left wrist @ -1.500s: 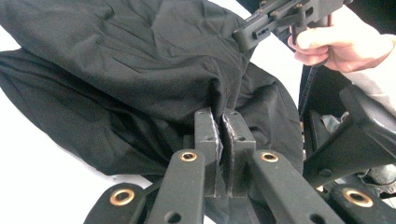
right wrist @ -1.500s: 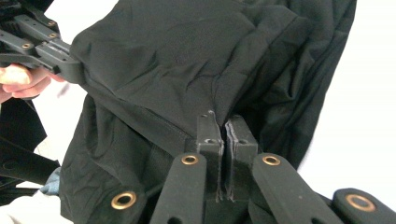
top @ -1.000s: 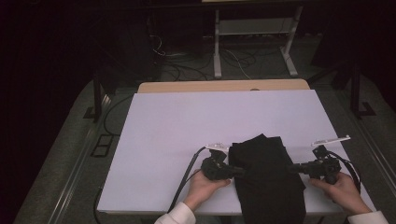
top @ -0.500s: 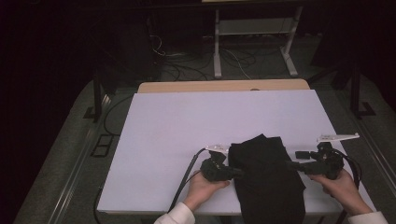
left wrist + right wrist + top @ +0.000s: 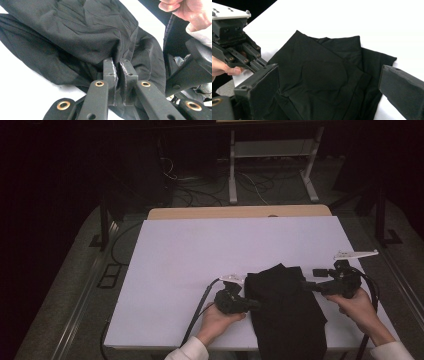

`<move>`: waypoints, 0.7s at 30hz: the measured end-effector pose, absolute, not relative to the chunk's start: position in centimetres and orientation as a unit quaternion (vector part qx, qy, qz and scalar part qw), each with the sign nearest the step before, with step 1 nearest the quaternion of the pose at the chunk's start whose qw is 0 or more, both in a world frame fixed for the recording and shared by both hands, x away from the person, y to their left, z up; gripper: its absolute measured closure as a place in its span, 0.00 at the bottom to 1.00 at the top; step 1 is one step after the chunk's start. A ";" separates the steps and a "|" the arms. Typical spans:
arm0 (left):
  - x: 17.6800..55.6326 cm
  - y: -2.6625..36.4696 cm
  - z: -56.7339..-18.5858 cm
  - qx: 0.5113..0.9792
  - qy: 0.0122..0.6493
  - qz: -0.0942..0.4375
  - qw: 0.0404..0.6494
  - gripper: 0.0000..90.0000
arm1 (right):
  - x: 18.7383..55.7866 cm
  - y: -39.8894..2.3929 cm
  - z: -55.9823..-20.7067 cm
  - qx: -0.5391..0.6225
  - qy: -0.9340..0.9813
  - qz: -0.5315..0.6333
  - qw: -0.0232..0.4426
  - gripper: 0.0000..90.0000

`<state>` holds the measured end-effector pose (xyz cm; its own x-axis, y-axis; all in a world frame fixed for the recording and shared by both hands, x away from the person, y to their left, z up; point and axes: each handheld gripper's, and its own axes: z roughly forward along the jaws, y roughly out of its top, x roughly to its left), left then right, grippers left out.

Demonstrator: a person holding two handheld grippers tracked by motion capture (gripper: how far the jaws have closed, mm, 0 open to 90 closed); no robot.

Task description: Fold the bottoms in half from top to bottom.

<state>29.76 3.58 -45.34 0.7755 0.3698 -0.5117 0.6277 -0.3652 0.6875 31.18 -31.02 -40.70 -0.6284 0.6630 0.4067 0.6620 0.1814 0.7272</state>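
A black cloth [image 5: 285, 305] lies folded and rumpled on the white table [image 5: 210, 255], its near end hanging over the front edge. My left gripper [image 5: 252, 304] is at the cloth's left edge, and in the left gripper view its jaws [image 5: 117, 62] are shut on a pinched fold of black cloth [image 5: 75, 37]. My right gripper [image 5: 311, 279] hovers at the cloth's right side. Its jaws have just been opening and stand wide, with the cloth [image 5: 319, 75] lying below them untouched. The right gripper view also catches the left gripper [image 5: 262, 62] at the cloth's far edge.
A wooden table edge [image 5: 240, 211] shows behind the white top. Further back stand a metal frame [image 5: 270, 150] and floor cables [image 5: 200, 190]. The white surface stretches bare to the left of and beyond the cloth.
My right gripper has opened, let go of the cloth's right edge and drawn slightly up and to the right. The left gripper has kept its grip and place.
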 end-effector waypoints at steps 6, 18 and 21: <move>29.8 3.6 -45.3 0.813 0.309 -0.133 0.476 0.93 | 32.2 -30.6 -40.5 0.431 0.771 0.469 -0.004 0.06; 29.9 3.6 -45.5 0.812 0.313 -0.135 0.474 0.92 | 34.5 -29.7 -41.2 0.429 0.780 0.455 -0.016 0.15; 29.9 3.6 -45.5 0.812 0.313 -0.135 0.473 0.92 | 35.0 -29.5 -41.4 0.430 0.783 0.450 -0.020 0.16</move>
<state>29.87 3.58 -45.55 0.7670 0.3807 -0.5165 0.6370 -0.3559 0.6838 35.02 -29.46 -41.41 -0.6291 0.6553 0.4181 0.6913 0.2257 0.6864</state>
